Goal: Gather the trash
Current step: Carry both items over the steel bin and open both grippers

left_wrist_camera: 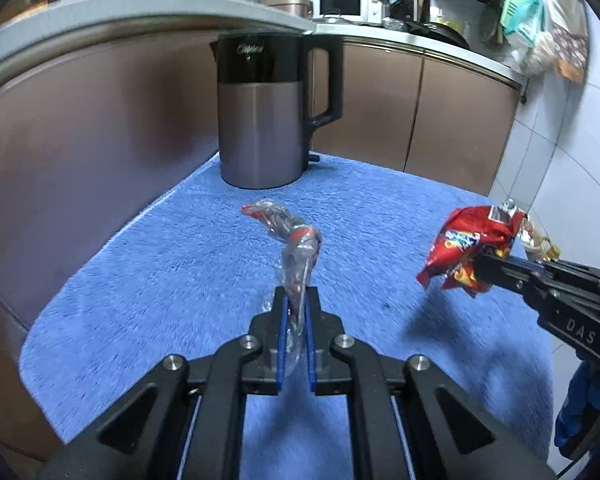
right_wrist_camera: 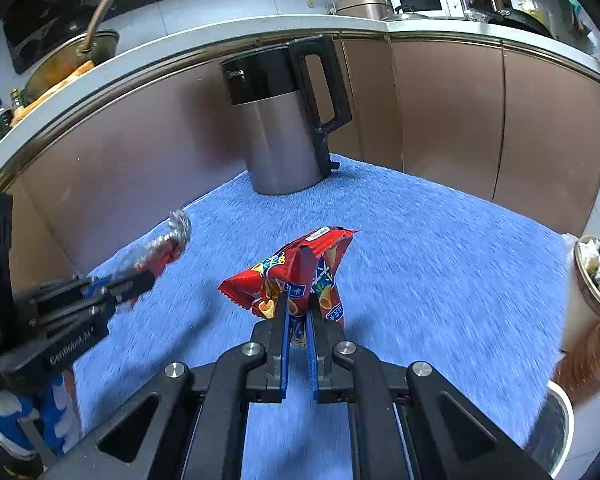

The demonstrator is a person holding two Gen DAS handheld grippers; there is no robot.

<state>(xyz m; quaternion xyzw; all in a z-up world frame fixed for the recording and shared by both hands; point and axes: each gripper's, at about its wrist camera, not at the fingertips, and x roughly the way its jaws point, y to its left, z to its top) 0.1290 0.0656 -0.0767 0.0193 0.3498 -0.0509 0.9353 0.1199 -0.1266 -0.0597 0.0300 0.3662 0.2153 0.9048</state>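
My left gripper (left_wrist_camera: 296, 300) is shut on a crumpled clear plastic wrapper (left_wrist_camera: 292, 240) with red print and holds it above the blue towel (left_wrist_camera: 180, 280). My right gripper (right_wrist_camera: 298, 308) is shut on a red snack bag (right_wrist_camera: 300, 272), also lifted above the towel. In the left wrist view the red snack bag (left_wrist_camera: 468, 248) hangs at the right in the right gripper (left_wrist_camera: 484, 268). In the right wrist view the clear plastic wrapper (right_wrist_camera: 164, 244) shows at the left in the left gripper (right_wrist_camera: 144, 280).
A grey and black electric kettle (left_wrist_camera: 260, 120) stands at the towel's far edge, also seen in the right wrist view (right_wrist_camera: 284, 120). Brown cabinet doors (left_wrist_camera: 440, 112) and a countertop lie behind. A bin holding trash (right_wrist_camera: 596, 276) stands at the right, beyond the towel's edge.
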